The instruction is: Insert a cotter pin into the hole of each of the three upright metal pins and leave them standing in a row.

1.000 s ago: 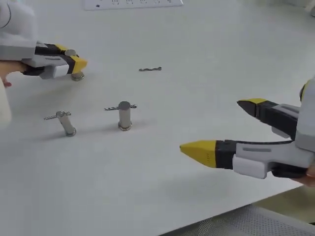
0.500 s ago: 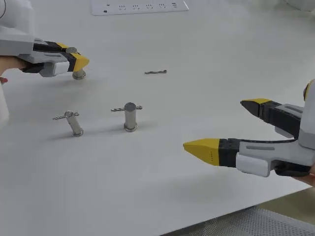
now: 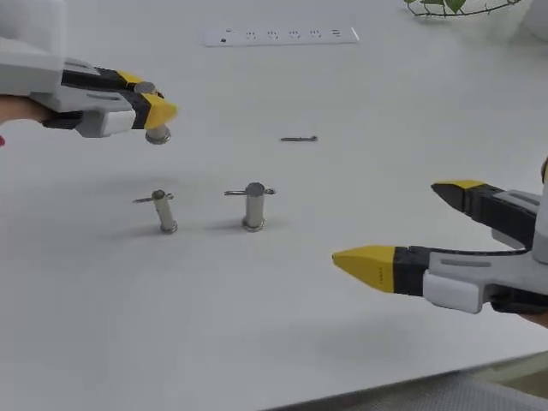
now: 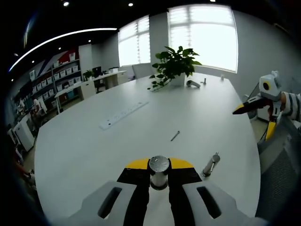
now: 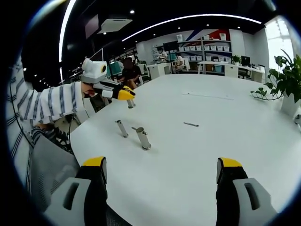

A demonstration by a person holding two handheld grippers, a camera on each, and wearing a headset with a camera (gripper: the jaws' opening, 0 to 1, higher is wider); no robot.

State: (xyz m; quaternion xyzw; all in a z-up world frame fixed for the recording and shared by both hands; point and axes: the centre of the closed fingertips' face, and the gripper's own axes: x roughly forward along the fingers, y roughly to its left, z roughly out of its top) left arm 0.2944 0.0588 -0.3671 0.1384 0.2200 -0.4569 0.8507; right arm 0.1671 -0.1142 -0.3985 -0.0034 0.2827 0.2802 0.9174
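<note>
Metal pins: the left pin (image 3: 163, 211) and the middle pin (image 3: 253, 206) stand on the table (image 3: 257, 325), each with a cotter pin through it. The third pin (image 3: 157, 134) is clamped in the left gripper (image 3: 163, 110); the loose cotter pin (image 3: 299, 139) lies well apart from them, and the right gripper (image 3: 387, 222) is wide and empty

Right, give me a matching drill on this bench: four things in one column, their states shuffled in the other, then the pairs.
Column one
1. left hand-held gripper
2. right hand-held gripper
3. loose cotter pin
4. standing metal pin nearest that loose one

Column two
a. has an inserted cotter pin through its top
b. shut on a third metal pin
c. lying flat on the table, alone
d. open, holding nothing

Pairs: 1-b, 2-d, 3-c, 4-a.
</note>
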